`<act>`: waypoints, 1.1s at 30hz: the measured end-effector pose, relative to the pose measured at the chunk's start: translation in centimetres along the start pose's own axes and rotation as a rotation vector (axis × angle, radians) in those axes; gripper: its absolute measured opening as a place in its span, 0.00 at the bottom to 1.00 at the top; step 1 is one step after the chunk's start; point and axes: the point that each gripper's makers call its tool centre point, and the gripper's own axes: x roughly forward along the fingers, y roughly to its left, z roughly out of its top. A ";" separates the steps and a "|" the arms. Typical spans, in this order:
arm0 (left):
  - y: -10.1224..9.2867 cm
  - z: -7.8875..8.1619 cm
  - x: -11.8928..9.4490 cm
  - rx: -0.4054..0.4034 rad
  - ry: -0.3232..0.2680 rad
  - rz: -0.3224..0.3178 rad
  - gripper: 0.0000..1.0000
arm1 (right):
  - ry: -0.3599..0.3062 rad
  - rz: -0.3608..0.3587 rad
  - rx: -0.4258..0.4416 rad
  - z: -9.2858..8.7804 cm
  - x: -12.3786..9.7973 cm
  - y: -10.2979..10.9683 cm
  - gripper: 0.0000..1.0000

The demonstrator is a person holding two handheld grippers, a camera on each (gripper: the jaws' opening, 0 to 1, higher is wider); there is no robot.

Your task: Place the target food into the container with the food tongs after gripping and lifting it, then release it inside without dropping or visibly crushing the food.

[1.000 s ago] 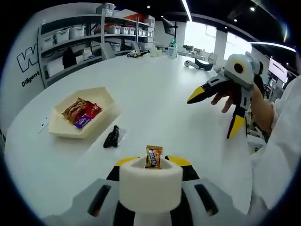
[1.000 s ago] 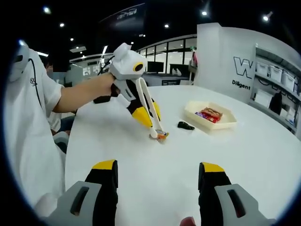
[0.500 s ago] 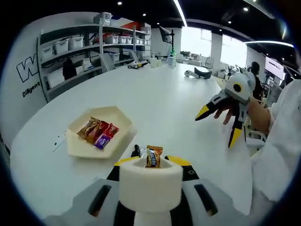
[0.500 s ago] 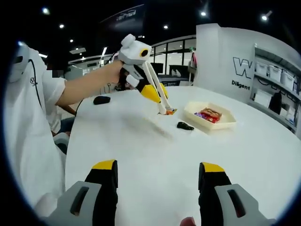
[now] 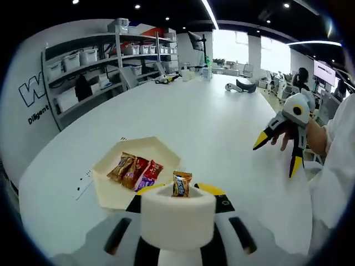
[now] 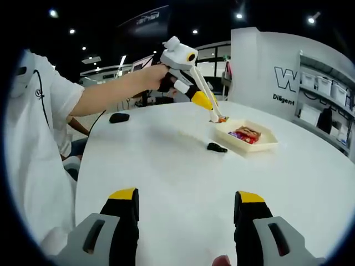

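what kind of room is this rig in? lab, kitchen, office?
Likely a lab or open-plan workspace, not a kitchen. Metal shelving with storage bins lines a wall bearing large lettering, the work happens on a big white table, and more desks stand by bright windows behind.

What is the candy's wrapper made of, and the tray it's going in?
The candy seems wrapped in shiny plastic film: it is glossy and printed. The tray looks like matte cream plastic or moulded pulp, with smooth, dull walls; I can't tell which.

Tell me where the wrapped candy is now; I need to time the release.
In the left gripper view, the candy sits pinched in the tongs, beside the tray.
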 end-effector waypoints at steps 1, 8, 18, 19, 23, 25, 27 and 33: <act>0.4 0.1 0.3 0.009 0.004 -0.001 0.17 | 0.000 0.000 0.001 0.0 0.0 0.0 0.67; 1.7 0.3 2.8 0.014 0.028 -0.015 0.17 | -0.001 0.005 0.008 -0.1 0.0 -0.1 0.67; 2.7 -0.3 6.0 0.021 0.075 -0.047 0.17 | 0.003 0.002 0.006 -0.4 -0.1 -0.4 0.68; 2.8 -0.3 6.1 0.021 0.080 -0.049 0.17 | 0.001 0.002 0.009 -0.4 -0.1 -0.4 0.68; 3.4 -1.3 7.1 0.031 0.124 -0.053 0.17 | 0.004 0.002 0.010 -0.5 -0.1 -0.5 0.67; 3.7 -1.9 7.4 0.037 0.148 -0.053 0.18 | 0.006 0.001 0.009 -0.6 -0.1 -0.5 0.67; 3.7 -2.1 7.6 0.041 0.154 -0.064 0.18 | 0.006 0.000 0.010 -0.6 -0.1 -0.6 0.67; 3.6 -2.2 7.9 0.074 0.167 -0.075 0.18 | 0.012 -0.003 0.012 -0.7 -0.2 -0.8 0.67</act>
